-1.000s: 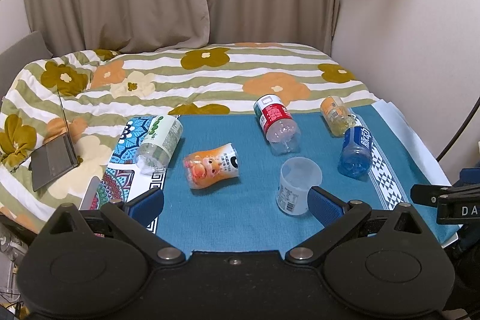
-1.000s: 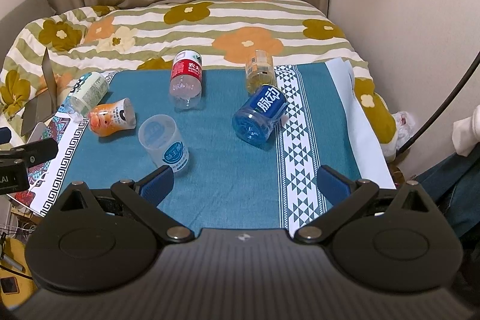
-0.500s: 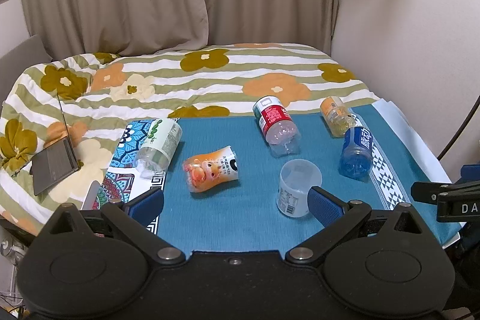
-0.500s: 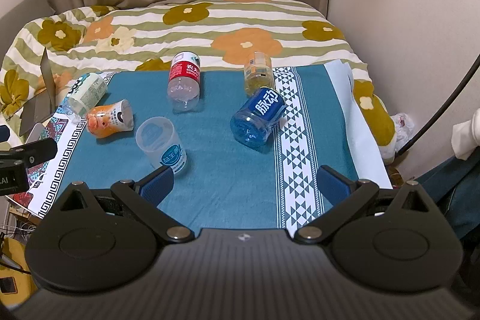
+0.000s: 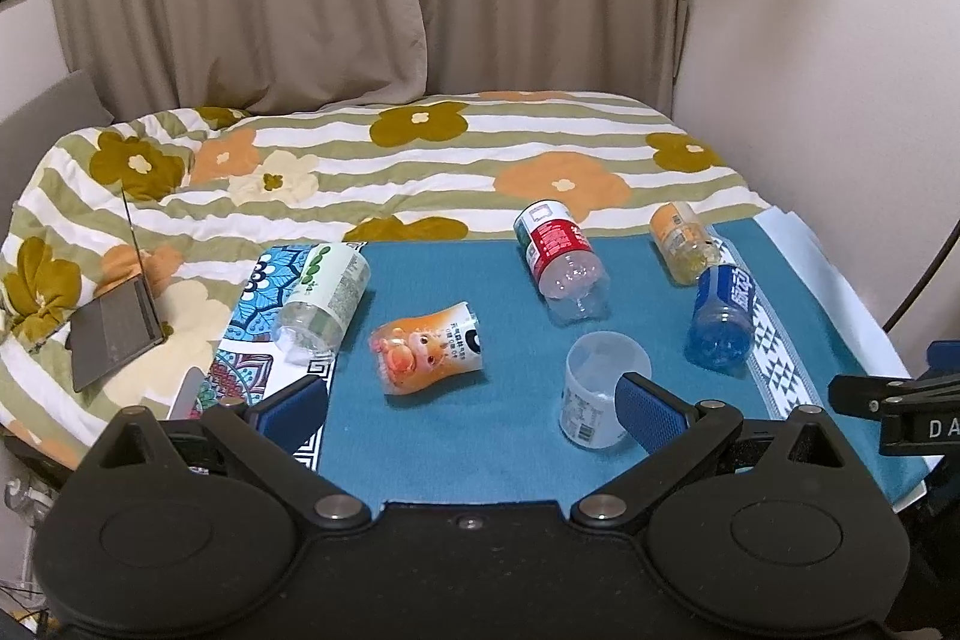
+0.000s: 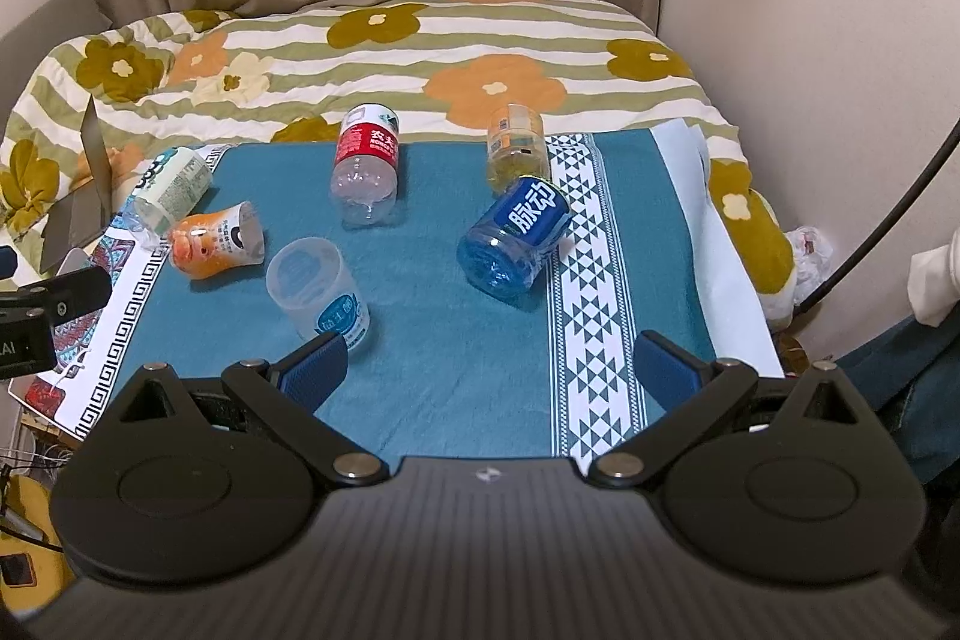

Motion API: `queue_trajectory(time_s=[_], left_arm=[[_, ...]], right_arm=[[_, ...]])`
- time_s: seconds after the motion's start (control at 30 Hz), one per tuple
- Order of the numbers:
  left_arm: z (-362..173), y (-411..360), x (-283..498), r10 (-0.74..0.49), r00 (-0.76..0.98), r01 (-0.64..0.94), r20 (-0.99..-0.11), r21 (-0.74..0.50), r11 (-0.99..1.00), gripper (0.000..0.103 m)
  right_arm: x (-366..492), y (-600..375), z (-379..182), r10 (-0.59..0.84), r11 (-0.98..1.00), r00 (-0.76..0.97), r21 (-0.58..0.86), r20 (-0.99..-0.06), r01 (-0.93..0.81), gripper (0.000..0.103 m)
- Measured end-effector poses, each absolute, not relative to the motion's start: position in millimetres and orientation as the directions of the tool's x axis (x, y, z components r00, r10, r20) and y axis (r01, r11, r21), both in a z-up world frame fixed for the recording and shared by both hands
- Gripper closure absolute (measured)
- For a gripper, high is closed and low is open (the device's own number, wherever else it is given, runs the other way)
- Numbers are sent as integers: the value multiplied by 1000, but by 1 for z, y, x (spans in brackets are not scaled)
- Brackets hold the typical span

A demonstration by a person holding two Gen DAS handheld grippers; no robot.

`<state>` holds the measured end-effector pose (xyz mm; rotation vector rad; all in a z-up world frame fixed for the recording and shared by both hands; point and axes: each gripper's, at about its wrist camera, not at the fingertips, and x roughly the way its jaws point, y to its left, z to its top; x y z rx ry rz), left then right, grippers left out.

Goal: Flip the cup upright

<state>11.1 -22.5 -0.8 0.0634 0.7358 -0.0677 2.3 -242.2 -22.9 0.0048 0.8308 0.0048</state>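
Several cut-bottle cups lie on their sides on a blue cloth (image 5: 480, 436): a clear cup (image 5: 594, 391) (image 6: 318, 289), an orange cartoon cup (image 5: 429, 355) (image 6: 216, 244), a red-label cup (image 5: 561, 259) (image 6: 366, 172), a blue cup (image 5: 723, 316) (image 6: 516, 241), a yellow-orange cup (image 5: 684, 241) (image 6: 516, 145) and a green-white cup (image 5: 321, 298) (image 6: 168, 190). My left gripper (image 5: 468, 409) is open and empty at the cloth's near edge, its right finger just in front of the clear cup. My right gripper (image 6: 489, 367) is open and empty, near the front edge.
The cloth lies on a low table against a bed with a flowered striped quilt (image 5: 420, 160). A patterned mat (image 5: 240, 340) sits at the cloth's left. A laptop (image 5: 117, 322) rests on the quilt at left. A wall (image 5: 840, 70) and a black cable (image 6: 888, 214) are at right.
Both grippers have drifted slightly and the left view has tilted up a little. The cups have not moved and both grippers stay open.
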Motion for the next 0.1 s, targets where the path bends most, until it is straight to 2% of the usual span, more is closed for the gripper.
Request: queue_trajectory(time_s=[0.1], left_arm=[[0,-21,13,-24,744,65,-668,37,997,0]], right_arm=[[9,-244,-23,33,999,673,20,-738,-28,0]])
